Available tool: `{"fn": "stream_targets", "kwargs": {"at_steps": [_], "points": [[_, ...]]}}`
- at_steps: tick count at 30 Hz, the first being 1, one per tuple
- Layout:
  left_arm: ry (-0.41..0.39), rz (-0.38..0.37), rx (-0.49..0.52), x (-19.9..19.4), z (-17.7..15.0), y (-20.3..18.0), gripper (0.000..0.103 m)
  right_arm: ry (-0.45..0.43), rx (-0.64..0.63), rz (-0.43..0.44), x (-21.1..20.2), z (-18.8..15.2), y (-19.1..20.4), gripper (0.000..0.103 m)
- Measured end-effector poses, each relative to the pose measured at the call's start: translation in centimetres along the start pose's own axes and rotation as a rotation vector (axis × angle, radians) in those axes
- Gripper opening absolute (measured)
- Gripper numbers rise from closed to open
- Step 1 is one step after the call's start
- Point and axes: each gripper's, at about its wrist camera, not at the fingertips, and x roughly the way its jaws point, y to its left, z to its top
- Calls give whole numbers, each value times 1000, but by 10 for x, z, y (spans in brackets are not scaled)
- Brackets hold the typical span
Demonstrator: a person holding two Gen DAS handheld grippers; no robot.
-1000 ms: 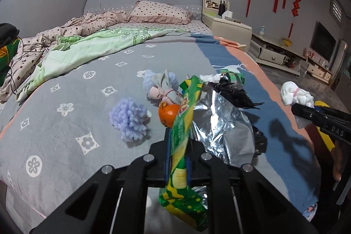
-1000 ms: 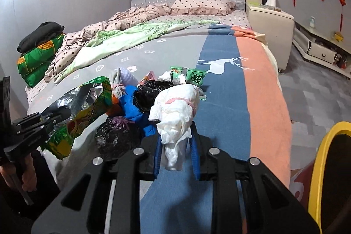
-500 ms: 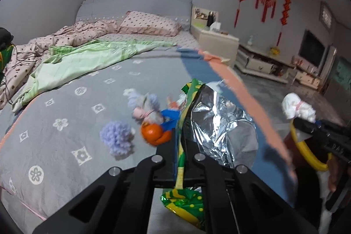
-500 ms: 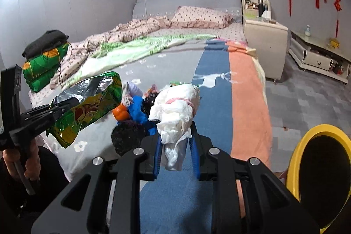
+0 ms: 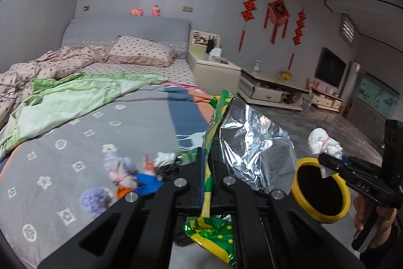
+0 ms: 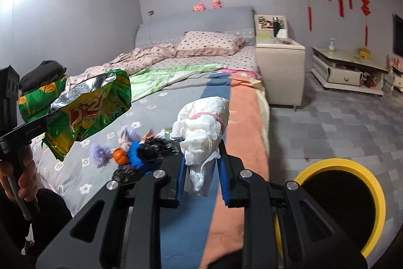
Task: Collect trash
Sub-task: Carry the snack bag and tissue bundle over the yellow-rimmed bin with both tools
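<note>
Right wrist view: right gripper (image 6: 201, 177) jaws clamp tissue wad (image 6: 202, 124); left gripper (image 5: 207, 175) jaws pinch snack bag (image 5: 241, 143); bin (image 6: 340, 208) at four o'clock, so either could drop short.

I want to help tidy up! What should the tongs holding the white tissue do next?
Probably carry the white tissue wad over the yellow bin and let go. The right tongs grip it in the air, and the bin's open mouth sits on the floor just to their right.

Green snack bag (image 5: 248, 150), torn open, silver lining showing, pinched upright above bed. White wadded tissue (image 6: 204, 127), pink band around it, clamped aloft. Yellow-rimmed bin (image 6: 352, 203) on floor, mouth open.
</note>
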Motion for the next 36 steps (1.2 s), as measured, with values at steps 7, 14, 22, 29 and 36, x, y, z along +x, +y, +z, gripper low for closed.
{"fn": "stream_targets", "kwargs": {"at_steps": [7,14,22,29,36], "points": [[1,-90,47,17,11,-39,1,-26,42,-54,-16,2,-32,22],[14,-179,84,36,13,-73,1,-49,82,-125,-30,4,-68,22],[77,-237,113,74,14,-114,1,-61,131,-200,-46,3,-109,22],[143,-296,153,116,10,-156,1,-66,186,-269,-58,-2,-144,22],[196,-373,188,144,2,-201,1,-63,258,-327,-66,-8,-181,23]]}}
